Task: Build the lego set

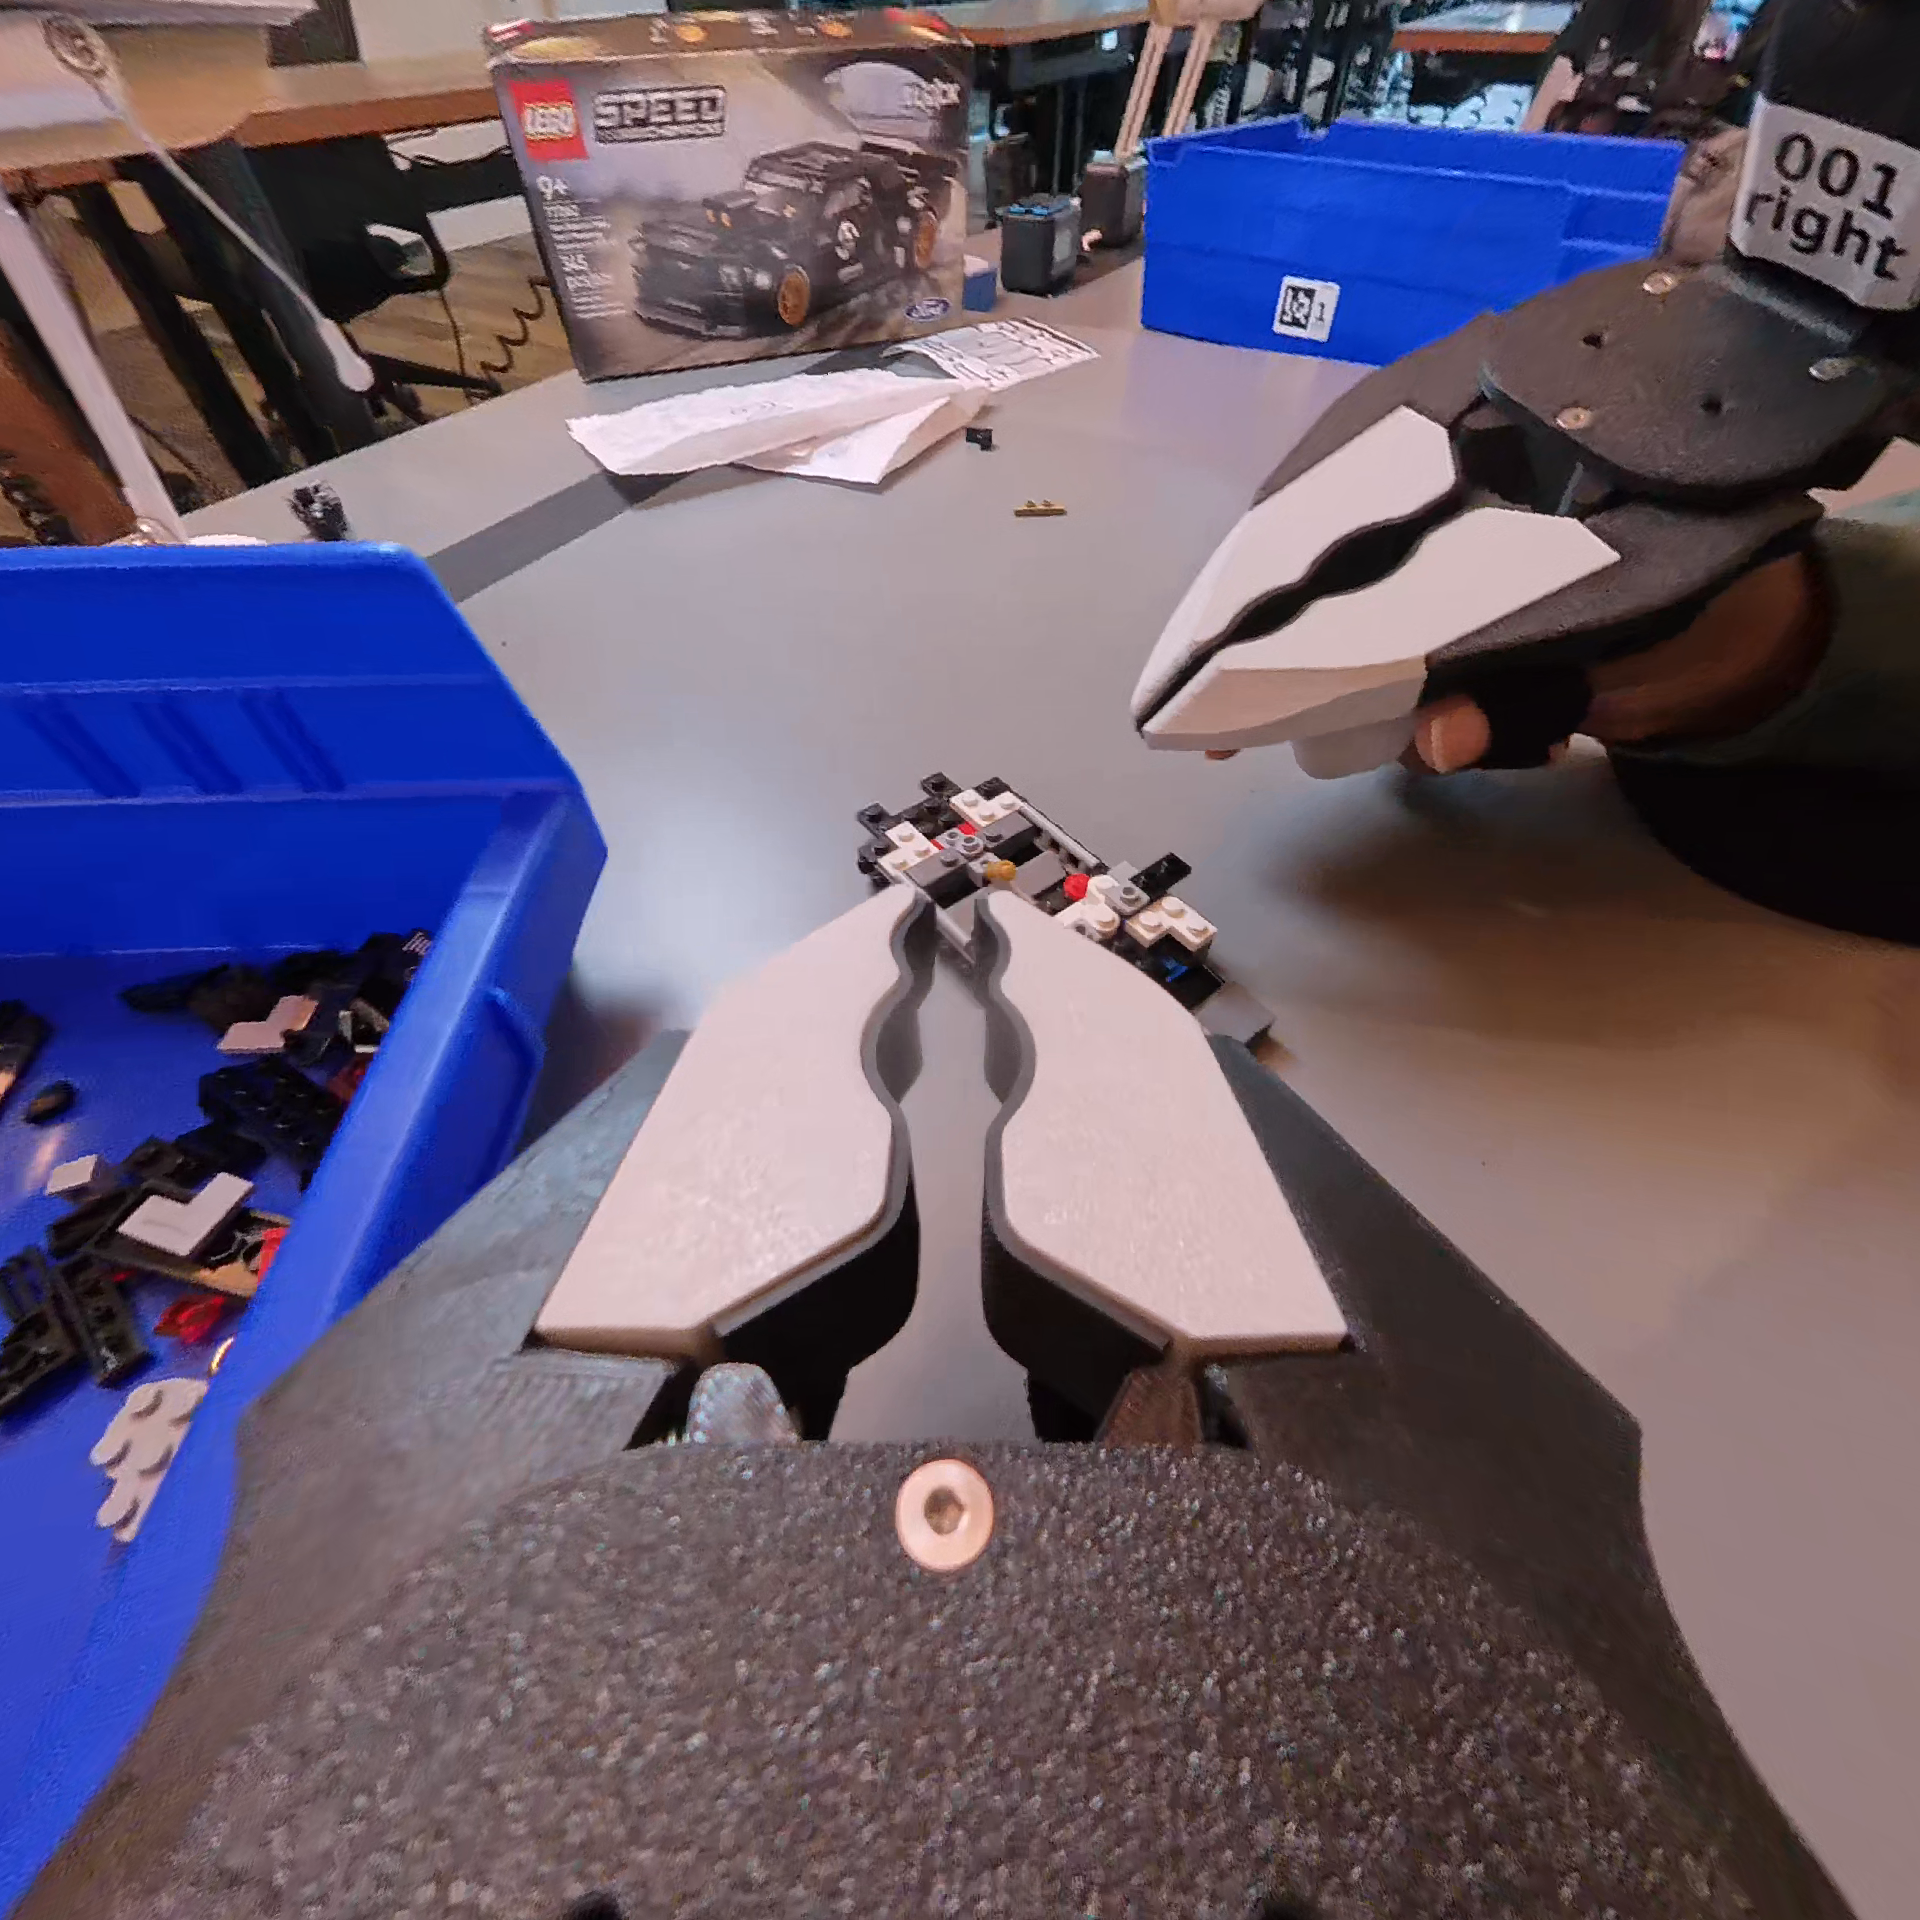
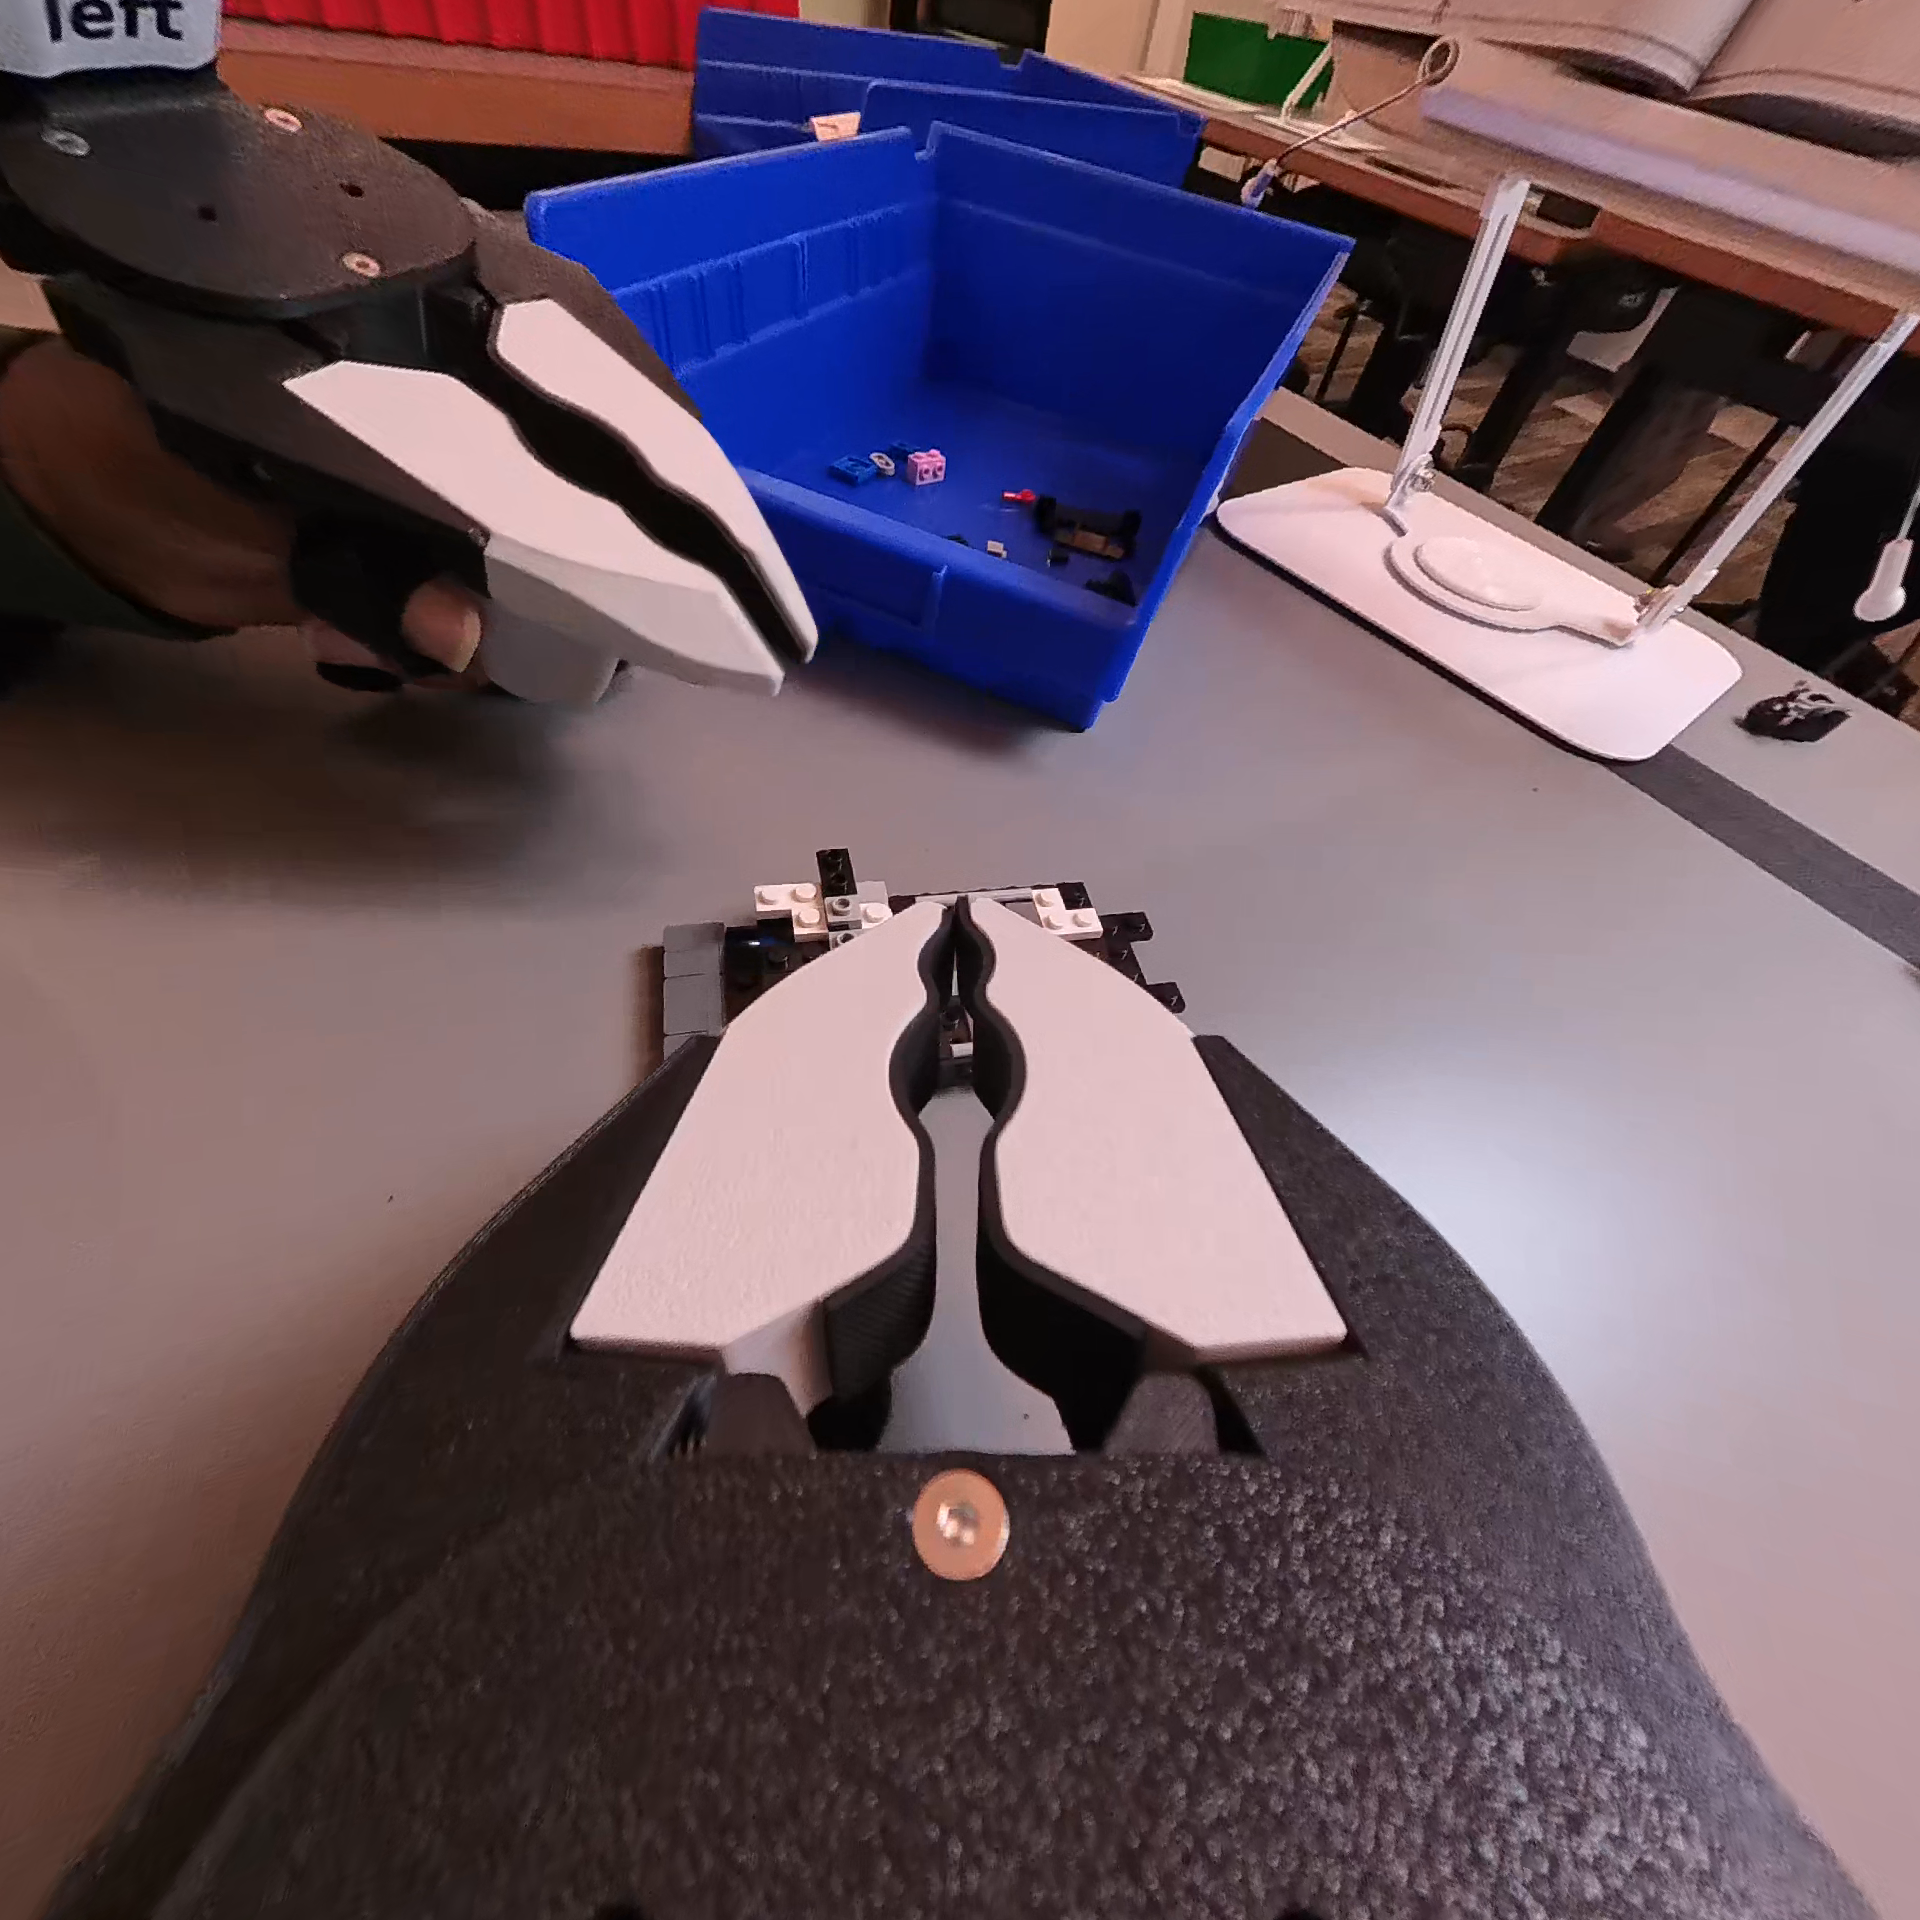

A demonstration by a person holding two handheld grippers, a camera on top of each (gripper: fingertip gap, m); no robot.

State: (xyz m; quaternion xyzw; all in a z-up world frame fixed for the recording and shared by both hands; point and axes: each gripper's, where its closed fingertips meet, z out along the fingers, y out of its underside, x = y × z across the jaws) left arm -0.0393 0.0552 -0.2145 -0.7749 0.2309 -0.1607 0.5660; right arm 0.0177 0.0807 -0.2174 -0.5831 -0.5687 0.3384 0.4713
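Note:
A partly built flat brick assembly (image 1: 1039, 883) of black, white and grey pieces lies on the grey table (image 1: 831, 675). My left gripper (image 1: 953, 914) hovers just above its near end. The jaws are nearly together and hold nothing. It also shows in the right wrist view (image 2: 795, 665), raised above the table. My right gripper (image 2: 956, 912) is shut and empty, with its tips over the assembly (image 2: 831, 914). In the left wrist view the right gripper (image 1: 1148, 722) hangs to the right of the assembly, held by a gloved hand.
A blue bin (image 1: 312, 779) of loose bricks stands close on the left. Another blue bin (image 1: 1403, 229), a toy-car box (image 1: 748, 187) and paper sheets (image 1: 779, 426) sit at the back. A small tan piece (image 1: 1039, 508) lies loose. A white stand base (image 2: 1475, 613) sits beside a blue bin (image 2: 1039, 364). Across from one pair of fingers to the other is roughly 7 centimetres.

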